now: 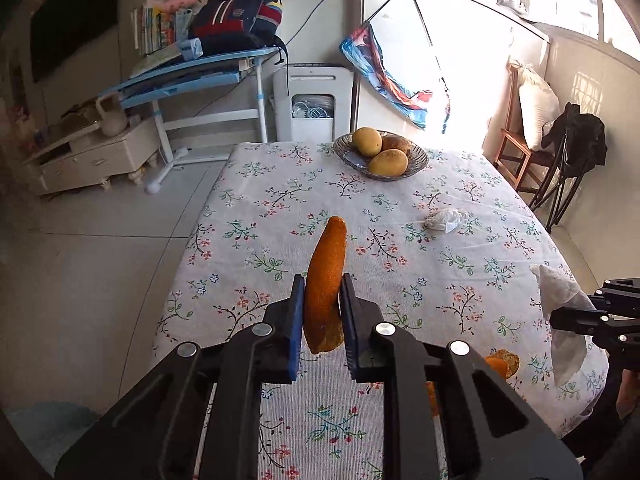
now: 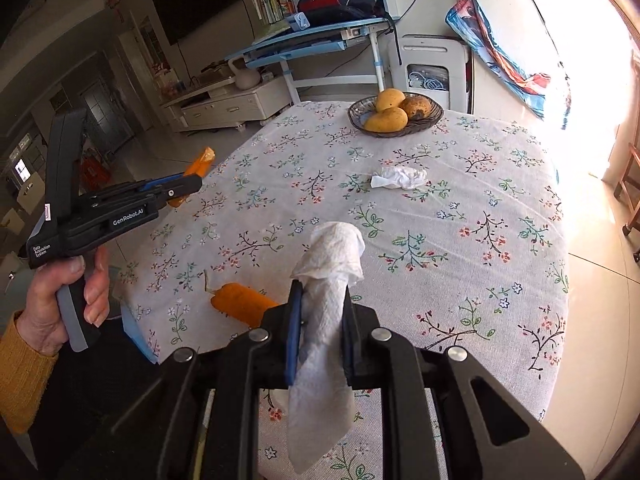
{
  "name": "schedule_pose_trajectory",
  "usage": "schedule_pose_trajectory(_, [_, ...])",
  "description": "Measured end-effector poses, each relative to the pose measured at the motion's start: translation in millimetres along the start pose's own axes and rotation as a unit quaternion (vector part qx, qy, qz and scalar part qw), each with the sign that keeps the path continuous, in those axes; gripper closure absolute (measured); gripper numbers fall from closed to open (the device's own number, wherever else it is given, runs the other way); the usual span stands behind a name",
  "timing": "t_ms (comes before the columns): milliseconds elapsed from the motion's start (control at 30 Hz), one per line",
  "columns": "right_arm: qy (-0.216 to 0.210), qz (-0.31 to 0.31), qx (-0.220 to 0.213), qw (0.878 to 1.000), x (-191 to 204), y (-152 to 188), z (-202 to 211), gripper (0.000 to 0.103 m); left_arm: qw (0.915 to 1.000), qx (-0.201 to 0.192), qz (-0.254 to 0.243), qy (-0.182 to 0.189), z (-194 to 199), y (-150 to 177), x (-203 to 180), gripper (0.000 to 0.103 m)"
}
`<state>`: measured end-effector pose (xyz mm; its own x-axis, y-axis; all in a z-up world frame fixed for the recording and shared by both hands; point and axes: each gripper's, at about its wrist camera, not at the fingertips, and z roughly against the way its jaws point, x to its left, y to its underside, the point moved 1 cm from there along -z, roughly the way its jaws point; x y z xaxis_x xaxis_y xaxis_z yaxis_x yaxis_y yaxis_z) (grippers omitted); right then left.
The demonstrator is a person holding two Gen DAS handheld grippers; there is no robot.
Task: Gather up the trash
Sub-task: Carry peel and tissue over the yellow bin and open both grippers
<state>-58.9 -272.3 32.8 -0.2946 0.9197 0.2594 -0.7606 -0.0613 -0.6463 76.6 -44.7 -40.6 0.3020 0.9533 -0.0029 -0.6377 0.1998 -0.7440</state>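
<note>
**Both tongs loaded: peel in the left, tissue in the right**

Left wrist view: your left tongs (image 1: 322, 300) are clamped narrow on a long strip of orange peel (image 1: 326, 280), which stands up between the blue pads and is lifted clear of the floral tabletop (image 1: 280, 200). Below and to the right of the tongs a second piece of peel (image 1: 500, 362) lies on the cloth. Ahead and to the right sits a crumpled tissue (image 1: 446, 219); farther ahead, a bowl of mangoes (image 1: 380, 154). At the right edge your right tongs (image 1: 560, 314) show with white paper in them.

Right wrist view: your right tongs (image 2: 320, 308) are pinched on a white paper towel (image 2: 328, 320), its top bunched above the pads and its tail hanging below. Just left of them, the loose peel (image 2: 244, 302) rests on the cloth. The crumpled tissue (image 2: 400, 178) lies ahead. Far to the left, your hand (image 2: 68, 300) holds the left tongs (image 2: 192, 186), gripping the peel strip (image 2: 200, 168) beyond the tabletop's edge.
</note>
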Motion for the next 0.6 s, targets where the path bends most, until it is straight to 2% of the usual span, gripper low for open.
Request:
schedule_pose_trajectory(133, [-0.019, -0.007, -0.001, 1.000, 3, 1, 0, 0.085, 0.9997, -0.015, 0.018, -0.002, 22, 10, 3, 0.086])
schedule_pose_trajectory(333, [-0.062, -0.014, -0.013, 0.998, 15, 6, 10, 0.085, 0.9996, -0.026, 0.015, 0.000, 53, 35, -9, 0.086])
schedule_pose_trajectory(467, [-0.085, -0.019, -0.020, 0.996, 29, 23, 20, 0.085, 0.9996, -0.023, 0.015, 0.011, 70, 59, -18, 0.086])
schedule_pose_trajectory(600, [-0.098, -0.015, -0.005, 0.995, 46, 46, 25, 0.085, 0.9996, -0.016, 0.007, 0.023, 83, 79, -28, 0.086])
